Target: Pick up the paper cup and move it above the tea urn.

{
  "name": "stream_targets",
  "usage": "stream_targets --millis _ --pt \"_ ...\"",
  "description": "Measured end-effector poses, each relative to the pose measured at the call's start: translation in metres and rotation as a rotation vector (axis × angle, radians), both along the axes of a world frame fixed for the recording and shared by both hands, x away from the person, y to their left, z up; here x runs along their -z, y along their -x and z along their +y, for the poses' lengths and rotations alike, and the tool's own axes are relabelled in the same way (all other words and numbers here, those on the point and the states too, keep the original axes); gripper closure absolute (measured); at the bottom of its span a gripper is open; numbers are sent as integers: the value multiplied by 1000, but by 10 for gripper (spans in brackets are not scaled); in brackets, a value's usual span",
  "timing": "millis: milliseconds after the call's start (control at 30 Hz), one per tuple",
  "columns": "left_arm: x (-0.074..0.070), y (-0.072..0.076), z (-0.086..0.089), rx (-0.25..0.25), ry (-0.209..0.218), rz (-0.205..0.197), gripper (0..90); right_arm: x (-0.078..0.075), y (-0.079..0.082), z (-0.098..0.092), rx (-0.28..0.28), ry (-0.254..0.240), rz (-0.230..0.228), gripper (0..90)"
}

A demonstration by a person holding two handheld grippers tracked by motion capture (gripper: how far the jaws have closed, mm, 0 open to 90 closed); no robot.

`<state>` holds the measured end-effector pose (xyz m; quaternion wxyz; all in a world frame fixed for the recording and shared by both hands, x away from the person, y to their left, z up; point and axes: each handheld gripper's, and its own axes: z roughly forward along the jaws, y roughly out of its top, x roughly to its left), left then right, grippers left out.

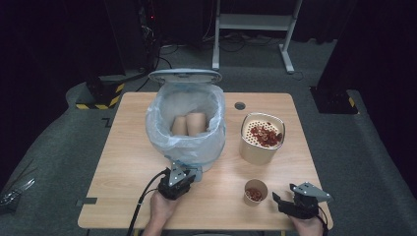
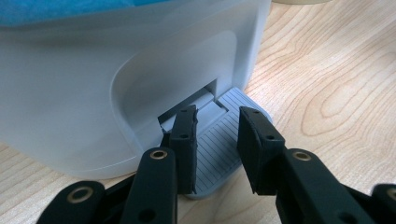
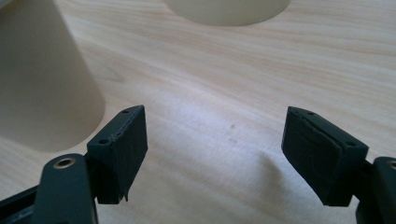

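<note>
A grey pedal bin (image 1: 187, 129) lined with a clear bag stands mid-table with its lid (image 1: 185, 75) up and two paper cups (image 1: 189, 124) inside. My left gripper (image 1: 183, 173) is at the bin's front base. In the left gripper view its jaws (image 2: 217, 116) stand close together, tips down on the ribbed grey pedal (image 2: 219, 144), with nothing between them. A small paper cup (image 1: 255, 191) holding red pieces stands near the front edge. My right gripper (image 1: 276, 199) lies just right of it, open and empty (image 3: 215, 123), with the cup (image 3: 42, 79) beside its left jaw.
A large beige container (image 1: 261, 138) with a perforated insert and red pieces on it stands right of the bin, and its base (image 3: 229, 9) shows ahead of the right gripper. The wooden table (image 1: 128, 147) has a cable hole (image 1: 239, 105) near its back edge.
</note>
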<state>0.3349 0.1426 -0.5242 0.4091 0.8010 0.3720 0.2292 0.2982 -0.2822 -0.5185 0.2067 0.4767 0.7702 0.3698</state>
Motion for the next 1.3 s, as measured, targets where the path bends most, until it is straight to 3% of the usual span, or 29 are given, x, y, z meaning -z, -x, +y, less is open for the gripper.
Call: stream_targets --millis 333,833,1300 --pt "0 0 0 -5 -9 -6 678 1 19 11 -62 4 -14 228" --pt "0 0 0 -5 -11 -8 676 3 33 24 -142 -11 -23 216" --pt "0 0 0 -5 -12 -8 676 -2 30 44 -220 -33 -35 174"
